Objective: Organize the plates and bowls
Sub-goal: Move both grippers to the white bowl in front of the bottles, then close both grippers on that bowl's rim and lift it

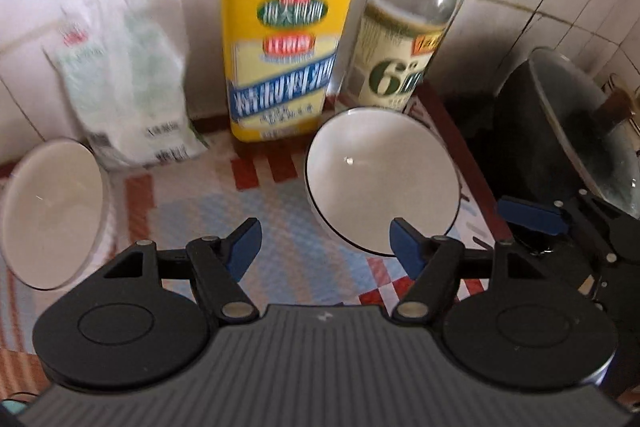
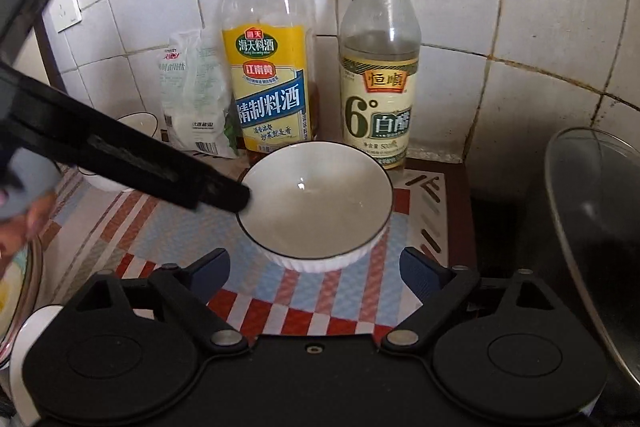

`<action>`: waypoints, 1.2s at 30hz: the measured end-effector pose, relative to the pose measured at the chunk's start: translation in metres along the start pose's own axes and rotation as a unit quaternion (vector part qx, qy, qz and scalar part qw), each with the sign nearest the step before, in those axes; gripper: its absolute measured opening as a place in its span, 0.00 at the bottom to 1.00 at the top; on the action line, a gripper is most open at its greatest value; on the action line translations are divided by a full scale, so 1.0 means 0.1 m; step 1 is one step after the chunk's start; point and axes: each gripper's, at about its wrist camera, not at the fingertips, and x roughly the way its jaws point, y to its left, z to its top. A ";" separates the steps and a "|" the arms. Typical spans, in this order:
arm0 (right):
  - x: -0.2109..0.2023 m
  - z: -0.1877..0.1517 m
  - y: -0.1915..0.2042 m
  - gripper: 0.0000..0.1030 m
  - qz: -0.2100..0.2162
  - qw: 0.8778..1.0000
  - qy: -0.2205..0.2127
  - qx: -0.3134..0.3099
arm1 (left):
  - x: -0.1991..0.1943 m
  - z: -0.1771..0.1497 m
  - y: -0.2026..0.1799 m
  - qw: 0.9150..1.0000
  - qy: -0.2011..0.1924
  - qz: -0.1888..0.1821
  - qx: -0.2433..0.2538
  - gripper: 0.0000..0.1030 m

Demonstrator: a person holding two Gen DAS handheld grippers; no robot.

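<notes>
A white bowl (image 2: 316,207) with a thin dark rim stands upright on the patterned mat, in front of two bottles. My right gripper (image 2: 316,265) is open just short of the bowl's near side, with nothing between its blue pads. My left gripper (image 1: 324,239) is open too. It hangs over the mat to the left of this bowl (image 1: 384,183), and its right pad overlaps the bowl's near rim. From the right wrist view its black finger reaches the bowl's left rim. A second white bowl (image 1: 52,215) stands at the far left, partly hidden in the right wrist view.
A cooking-wine bottle (image 2: 268,87), a vinegar bottle (image 2: 378,99) and a salt bag (image 2: 192,99) line the tiled wall. A dark wok with a glass lid (image 2: 592,219) stands at the right. A glass bowl's rim (image 2: 24,287) shows at the lower left.
</notes>
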 end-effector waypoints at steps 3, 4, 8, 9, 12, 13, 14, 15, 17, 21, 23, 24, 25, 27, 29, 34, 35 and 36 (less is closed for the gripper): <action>0.15 0.02 0.02 0.91 -0.009 1.000 0.005 -0.010 | 0.16 0.01 0.06 1.000 0.013 -0.006 -0.023 0.65; 0.20 0.03 0.03 0.92 -0.014 1.000 0.005 -0.015 | 0.20 0.03 0.08 0.999 0.016 -0.004 -0.027 0.62; 0.41 0.03 0.08 0.92 -0.040 0.998 0.026 -0.047 | 0.34 0.13 0.14 0.999 0.032 -0.001 -0.039 0.53; 0.43 0.02 0.08 0.93 -0.044 0.998 0.025 -0.050 | 0.37 0.16 0.15 0.999 0.036 -0.006 -0.040 0.49; 0.50 0.01 0.03 0.94 -0.035 0.998 0.027 -0.037 | 0.45 0.21 0.16 0.998 0.041 -0.009 -0.040 0.41; 0.51 0.01 0.02 0.95 -0.033 0.998 0.027 -0.035 | 0.47 0.22 0.17 0.998 0.042 -0.009 -0.040 0.39; 0.53 0.01 0.02 0.95 -0.031 0.999 0.027 -0.036 | 0.50 0.23 0.17 0.998 0.043 -0.011 -0.039 0.39; 0.56 0.02 0.02 0.95 -0.028 0.998 0.027 -0.039 | 0.52 0.23 0.17 0.998 0.044 -0.016 -0.038 0.39; 0.61 0.01 0.02 0.97 -0.025 0.999 0.021 -0.044 | 0.58 0.23 0.15 0.998 0.045 -0.017 -0.033 0.39; 0.71 0.00 -0.01 0.98 -0.016 0.999 0.018 -0.037 | 0.68 0.18 0.12 0.998 0.047 -0.028 -0.032 0.13; 0.73 -0.01 -0.01 0.97 -0.015 0.999 0.014 -0.035 | 0.68 0.17 0.09 0.998 0.050 -0.026 -0.020 0.14; 0.73 -0.01 0.01 0.97 -0.016 0.999 0.011 -0.039 | 0.68 0.18 0.07 0.998 0.053 -0.024 -0.013 0.14; 0.72 -0.02 0.03 0.96 -0.019 0.999 0.005 -0.046 | 0.68 0.18 0.06 0.998 0.058 -0.023 -0.011 0.13; 0.70 -0.03 0.06 0.97 -0.019 0.999 0.005 -0.043 | 0.66 0.19 0.04 0.998 0.060 -0.020 -0.001 0.14; 0.67 -0.05 0.06 0.97 -0.016 0.999 -0.001 -0.034 | 0.61 0.17 0.01 0.998 0.057 -0.015 0.011 0.14; 0.55 -0.05 0.14 0.97 -0.014 0.999 -0.005 -0.028 | 0.41 0.12 -0.06 0.998 0.055 -0.005 0.022 0.14; 0.49 -0.04 0.17 0.97 -0.013 1.000 -0.003 -0.027 | 0.35 0.11 -0.07 0.998 0.056 -0.006 0.022 0.14; 0.43 -0.03 0.20 0.97 -0.013 1.000 -0.003 -0.028 | 0.29 0.10 -0.09 0.998 0.057 -0.008 0.021 0.14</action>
